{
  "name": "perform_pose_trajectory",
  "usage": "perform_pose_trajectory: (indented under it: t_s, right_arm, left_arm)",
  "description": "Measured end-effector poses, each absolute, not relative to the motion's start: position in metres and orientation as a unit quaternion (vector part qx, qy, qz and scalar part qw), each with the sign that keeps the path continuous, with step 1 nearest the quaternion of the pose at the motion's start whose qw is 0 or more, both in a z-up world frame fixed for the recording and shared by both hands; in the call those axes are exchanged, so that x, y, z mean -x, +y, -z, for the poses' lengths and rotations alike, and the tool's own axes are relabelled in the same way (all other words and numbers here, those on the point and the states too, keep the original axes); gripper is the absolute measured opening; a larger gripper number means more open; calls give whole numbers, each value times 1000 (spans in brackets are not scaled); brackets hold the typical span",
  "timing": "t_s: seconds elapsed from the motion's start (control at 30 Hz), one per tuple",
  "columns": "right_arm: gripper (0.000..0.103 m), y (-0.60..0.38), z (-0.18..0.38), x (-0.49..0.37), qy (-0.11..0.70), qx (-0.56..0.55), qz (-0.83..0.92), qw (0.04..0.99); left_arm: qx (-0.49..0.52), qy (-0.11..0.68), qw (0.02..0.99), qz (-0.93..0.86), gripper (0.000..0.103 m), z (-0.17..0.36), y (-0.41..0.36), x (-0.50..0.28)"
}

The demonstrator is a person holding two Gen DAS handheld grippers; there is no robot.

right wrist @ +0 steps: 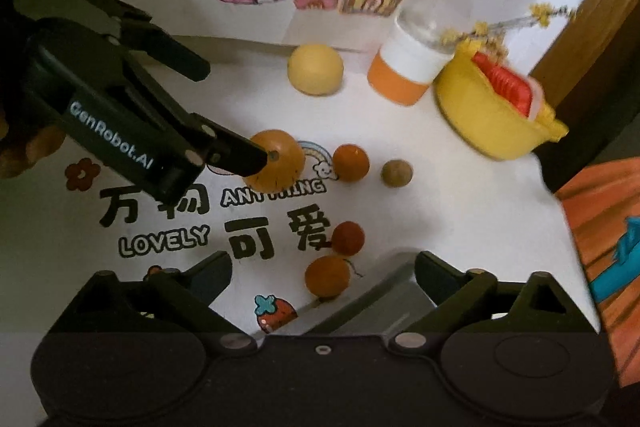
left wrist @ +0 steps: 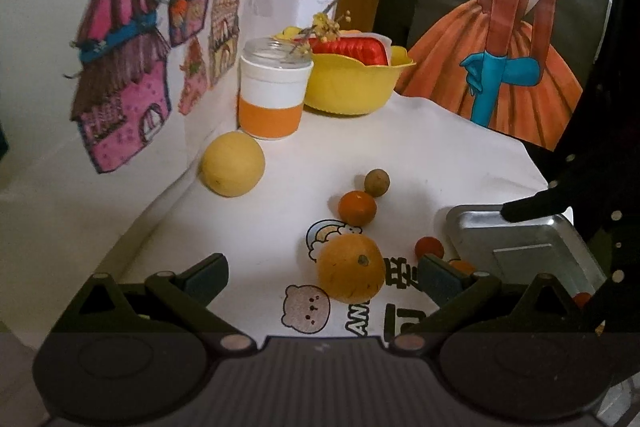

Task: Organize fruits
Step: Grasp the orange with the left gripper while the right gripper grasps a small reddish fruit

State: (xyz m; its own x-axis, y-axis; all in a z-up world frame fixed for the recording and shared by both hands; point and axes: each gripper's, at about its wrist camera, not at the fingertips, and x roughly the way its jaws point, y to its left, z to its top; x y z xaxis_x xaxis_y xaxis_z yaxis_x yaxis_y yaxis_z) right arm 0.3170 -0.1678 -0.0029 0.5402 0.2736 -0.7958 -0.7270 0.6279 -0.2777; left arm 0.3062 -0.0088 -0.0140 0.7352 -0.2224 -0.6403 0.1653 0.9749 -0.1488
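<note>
Reaching for: the large orange (left wrist: pixel 351 268), which we have framed between the spread fingers of our left gripper (left wrist: pixel 322 277) but not yet clamped.
Where it sits: on the printed white cloth (left wrist: pixel 400 155), near the front edge of the table, just left of the metal tray (left wrist: pixel 516 239).
Left gripper: jaws wide apart; in the right wrist view one finger tip appears level with the fruit's side, contact unclear.
Right gripper (right wrist: pixel 324 277): jaws apart and empty, hovering over the tray's near corner.
Fruit close by: a small orange (left wrist: pixel 357 207) and a brown round fruit (left wrist: pixel 377 182) touching each other just behind; a red fruit (left wrist: pixel 429 247) beside the tray's edge.
Further out: a yellow fruit (left wrist: pixel 233 163) against the back wall, a jar (left wrist: pixel 274 95) and a yellow bowl (left wrist: pixel 352 83) in the far corner.
Risk: we judge the round orange may roll away if one finger nudges it first, knocking the small orange behind.
Second risk: closing off-centre could squeeze it out forward.
</note>
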Motion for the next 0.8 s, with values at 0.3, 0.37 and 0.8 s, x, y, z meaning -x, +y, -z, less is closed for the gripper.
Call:
perform_pose_trajectory:
  t_s: [0.3, 0.37, 0.8]
  right_arm:
    - [63, -165, 20, -331, 393, 318, -299, 809]
    - [56, -165, 22, -333, 397, 318, -299, 808]
    - [36, -163, 23, -335, 399, 312, -302, 808]
  left_arm:
    - [34, 346, 931, 115, 102, 24, -13, -315]
    - [33, 345, 931, 119, 102, 25, -15, -316]
    - [30, 342, 930, 130, 82, 28, -19, -319]
